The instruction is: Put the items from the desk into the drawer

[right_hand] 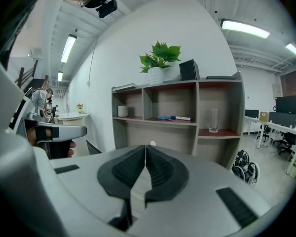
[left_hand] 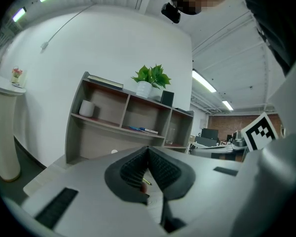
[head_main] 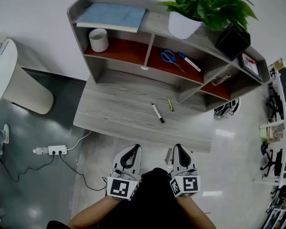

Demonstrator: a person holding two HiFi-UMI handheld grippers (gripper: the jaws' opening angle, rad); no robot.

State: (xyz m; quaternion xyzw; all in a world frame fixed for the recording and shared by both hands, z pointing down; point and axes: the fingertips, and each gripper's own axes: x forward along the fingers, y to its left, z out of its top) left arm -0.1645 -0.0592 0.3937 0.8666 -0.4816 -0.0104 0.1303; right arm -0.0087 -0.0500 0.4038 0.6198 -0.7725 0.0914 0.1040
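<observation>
Hovering short of the grey desk [head_main: 109, 113], left gripper [head_main: 132, 149] and right gripper [head_main: 179, 148] were both fully closed, holding nothing. Black marker [head_main: 158, 113] and yellow-green pen [head_main: 170, 104] lay mid-desk, near each other, below the shelf unit [head_main: 119, 75]. Power strip [head_main: 57, 150] lay on the glossy floor [head_main: 229, 142].
</observation>
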